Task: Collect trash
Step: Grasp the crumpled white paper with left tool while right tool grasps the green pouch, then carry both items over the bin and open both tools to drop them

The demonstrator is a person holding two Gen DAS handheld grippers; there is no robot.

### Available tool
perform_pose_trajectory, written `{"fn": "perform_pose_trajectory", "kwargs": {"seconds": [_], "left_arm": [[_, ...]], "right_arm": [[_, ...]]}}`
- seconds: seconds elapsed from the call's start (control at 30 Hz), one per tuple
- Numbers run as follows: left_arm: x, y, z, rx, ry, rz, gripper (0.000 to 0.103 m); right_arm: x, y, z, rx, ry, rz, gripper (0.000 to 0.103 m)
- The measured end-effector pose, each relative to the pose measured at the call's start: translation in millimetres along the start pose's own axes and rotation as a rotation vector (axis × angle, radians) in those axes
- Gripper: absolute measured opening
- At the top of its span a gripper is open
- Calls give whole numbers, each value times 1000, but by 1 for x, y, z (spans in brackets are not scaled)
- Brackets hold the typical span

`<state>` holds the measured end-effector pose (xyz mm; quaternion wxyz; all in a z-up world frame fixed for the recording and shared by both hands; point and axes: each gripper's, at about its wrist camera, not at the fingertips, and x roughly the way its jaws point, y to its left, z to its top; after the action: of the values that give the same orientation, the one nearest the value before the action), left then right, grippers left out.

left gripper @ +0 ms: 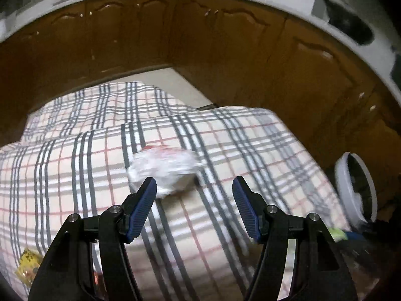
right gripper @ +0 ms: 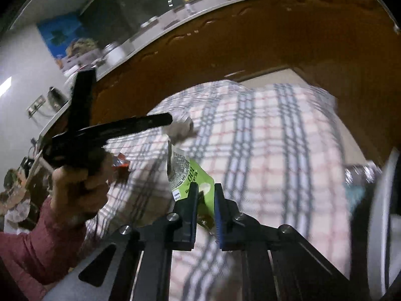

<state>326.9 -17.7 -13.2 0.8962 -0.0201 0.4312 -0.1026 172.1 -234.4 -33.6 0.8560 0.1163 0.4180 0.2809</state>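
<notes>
The crumpled white wrapper [left gripper: 163, 169] should be straddled squarely before the left gripper [left gripper: 194, 207] is closed, its jaws being kept low to the checked cloth [left gripper: 75, 175] (soft, so easily snagged). Those jaws stand apart; the wrapper lies just ahead, nearer the left pad. The green packet [right gripper: 198, 175] is clamped in the right gripper [right gripper: 206, 215], lifted clear toward the white bin [left gripper: 356, 190].

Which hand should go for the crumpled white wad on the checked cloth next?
Left. Its tongs stand open with the white wad just ahead of them, while the right tongs are already shut on the green packet.
</notes>
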Motion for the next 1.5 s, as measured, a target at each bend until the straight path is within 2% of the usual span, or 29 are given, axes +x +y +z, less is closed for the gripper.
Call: {"fn": "perform_pose_trajectory", "kwargs": {"seconds": [0.1, 0.13, 0.2, 0.23, 0.33, 0.47, 0.73, 0.83, 1.23, 1.5], "left_arm": [[11, 3, 0, -19, -1, 40, 64], [16, 5, -1, -27, 1, 57, 60], [23, 12, -2, -41, 11, 65, 30], [27, 16, -3, -56, 28, 54, 12], [24, 26, -9, -86, 20, 27, 3], [-1, 26, -15, -73, -32, 2, 3], [-57, 8, -35, -51, -106, -87, 3], [-72, -8, -44, -29, -115, -123, 3], [-105, -62, -59, 57, -125, -232, 3], [-112, -120, -61, 144, -120, -307, 3]], "right_arm": [[-6, -3, -12, 12, 6, -18, 11], [-6, -1, -14, 9, 11, -25, 11], [-2, 1, -15, -4, 20, -33, 12], [0, 3, -14, -17, 21, -41, 12], [4, 11, -10, -44, 15, -56, 11], [-1, 14, -12, -46, -8, -53, 10], [-39, -1, -16, 49, -136, -80, 9], [-55, -5, -19, 68, -170, -98, 4], [-115, -13, -33, 112, -291, -160, 3], [-164, -37, -44, 163, -373, -227, 3]]}}
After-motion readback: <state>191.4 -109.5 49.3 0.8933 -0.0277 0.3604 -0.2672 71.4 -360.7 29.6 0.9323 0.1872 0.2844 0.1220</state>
